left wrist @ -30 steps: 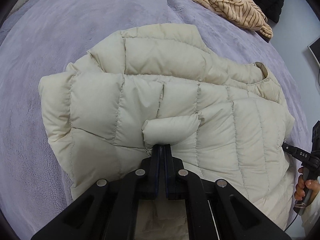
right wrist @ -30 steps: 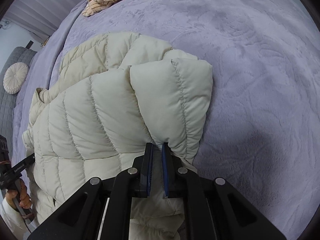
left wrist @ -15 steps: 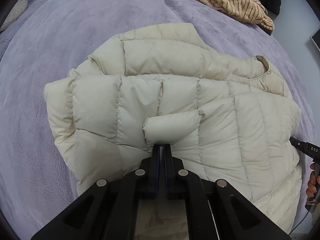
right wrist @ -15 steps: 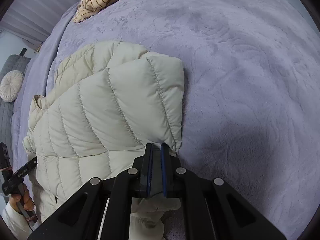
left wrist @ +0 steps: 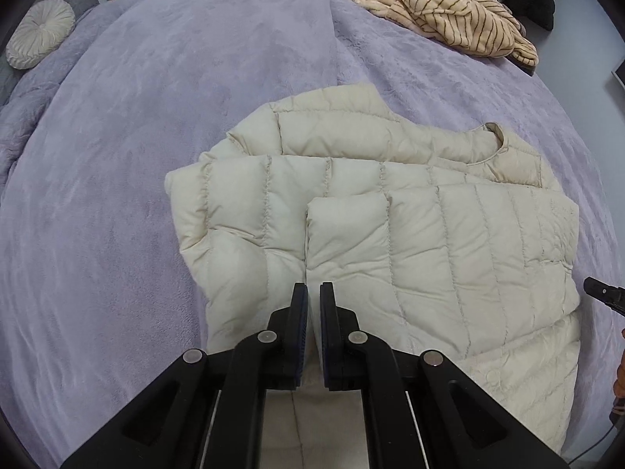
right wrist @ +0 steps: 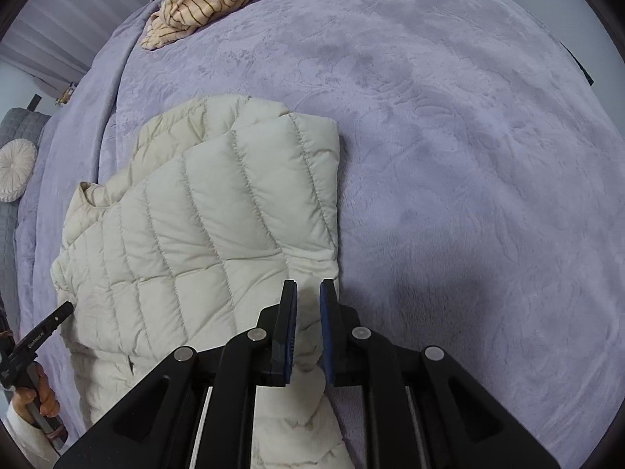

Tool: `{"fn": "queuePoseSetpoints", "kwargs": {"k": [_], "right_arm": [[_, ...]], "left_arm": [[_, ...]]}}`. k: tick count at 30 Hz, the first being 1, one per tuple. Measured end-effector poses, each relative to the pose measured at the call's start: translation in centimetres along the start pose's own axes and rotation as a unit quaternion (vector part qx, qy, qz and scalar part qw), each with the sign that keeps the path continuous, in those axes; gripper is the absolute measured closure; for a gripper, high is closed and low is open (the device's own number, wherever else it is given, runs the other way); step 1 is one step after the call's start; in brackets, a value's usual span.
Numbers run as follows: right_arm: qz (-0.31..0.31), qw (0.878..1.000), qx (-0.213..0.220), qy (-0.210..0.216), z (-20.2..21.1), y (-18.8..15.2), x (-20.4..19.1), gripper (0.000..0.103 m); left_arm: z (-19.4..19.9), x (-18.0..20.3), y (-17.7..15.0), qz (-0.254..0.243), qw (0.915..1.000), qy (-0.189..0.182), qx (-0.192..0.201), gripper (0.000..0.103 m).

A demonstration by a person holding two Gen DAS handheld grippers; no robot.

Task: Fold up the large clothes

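A cream quilted down jacket (left wrist: pixel 410 234) is laid folded on the lavender bed cover (left wrist: pixel 156 156). The left gripper (left wrist: pixel 313 293) and right gripper (right wrist: pixel 308 291) are held just above it, fingers parted and nothing grasped.

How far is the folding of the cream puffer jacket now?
Done: the puffer jacket lies on the purple bedspread with one panel folded over its body. In hand: nothing; the left gripper and right gripper are both open, above the fold's edge. Left: probably another fold, since the hem remains unfolded.
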State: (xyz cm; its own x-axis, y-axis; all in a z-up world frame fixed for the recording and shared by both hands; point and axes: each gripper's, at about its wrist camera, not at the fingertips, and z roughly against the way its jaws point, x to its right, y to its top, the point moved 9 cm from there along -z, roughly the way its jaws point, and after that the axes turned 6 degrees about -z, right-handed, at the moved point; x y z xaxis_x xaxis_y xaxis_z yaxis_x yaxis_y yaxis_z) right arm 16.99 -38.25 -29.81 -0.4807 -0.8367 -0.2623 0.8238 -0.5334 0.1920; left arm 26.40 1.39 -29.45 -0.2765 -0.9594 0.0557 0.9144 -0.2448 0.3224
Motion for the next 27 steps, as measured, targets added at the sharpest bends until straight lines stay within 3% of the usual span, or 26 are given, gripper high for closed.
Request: {"fn": "queuePoseSetpoints", "kwargs": {"k": [1,2,3,5,7,8,14,18,20,23,27], "right_arm": [[0.003,1.000,0.000,0.000,0.8,-0.5,-0.2,0.071],[0.006,1.000,0.002,0.002,1.5,-1.0,-0.4,0.052],[0.007,1.000,0.005,0.006,2.3,-1.5,-0.7,0.044],[0.010,1.000,0.005,0.014,3.5,-2.7,-1.3,0.044],[0.008,1.000,0.003,0.019,4.4,-3.8,-1.7,0.044],[0.008,1.000,0.002,0.021,4.8,-4.4,-1.8,0.044],[0.004,0.999,-0.009,0.033,6.7,-7.6,-2.7,0.043],[0.006,0.999,-0.011,0.036,7.8,-9.2,-3.1,0.023],[0.005,0.999,-0.009,0.038,8.5,-9.9,-3.0,0.021],[0.005,0.999,-0.017,0.046,8.9,-11.1,-3.1,0.003],[0.009,0.998,-0.033,0.059,9.3,-13.3,-2.8,0.000]], "left_arm": [[0.7,-0.1,-0.3,0.000,1.0000,0.004,0.003,0.096],[1.3,-0.1,-0.6,0.000,1.0000,0.003,0.006,0.096],[1.9,-0.1,-0.9,0.001,1.0000,0.001,0.006,0.096],[2.9,-0.5,-1.9,0.003,1.0000,0.001,0.005,0.093],[3.8,-0.8,-2.8,0.008,0.9999,0.007,0.004,0.026],[4.4,-1.3,-3.2,0.013,0.9996,0.022,0.009,0.002],[6.6,-1.8,-5.5,0.015,0.9996,0.023,0.009,0.001],[8.0,-2.1,-7.2,0.009,0.9995,0.031,0.002,0.001],[8.2,-2.2,-8.4,0.005,0.9994,0.032,-0.007,0.001],[8.2,-2.7,-10.2,0.003,0.9991,0.031,-0.027,0.001],[8.1,-3.5,-12.9,0.001,0.9987,0.016,-0.049,0.001]]}}
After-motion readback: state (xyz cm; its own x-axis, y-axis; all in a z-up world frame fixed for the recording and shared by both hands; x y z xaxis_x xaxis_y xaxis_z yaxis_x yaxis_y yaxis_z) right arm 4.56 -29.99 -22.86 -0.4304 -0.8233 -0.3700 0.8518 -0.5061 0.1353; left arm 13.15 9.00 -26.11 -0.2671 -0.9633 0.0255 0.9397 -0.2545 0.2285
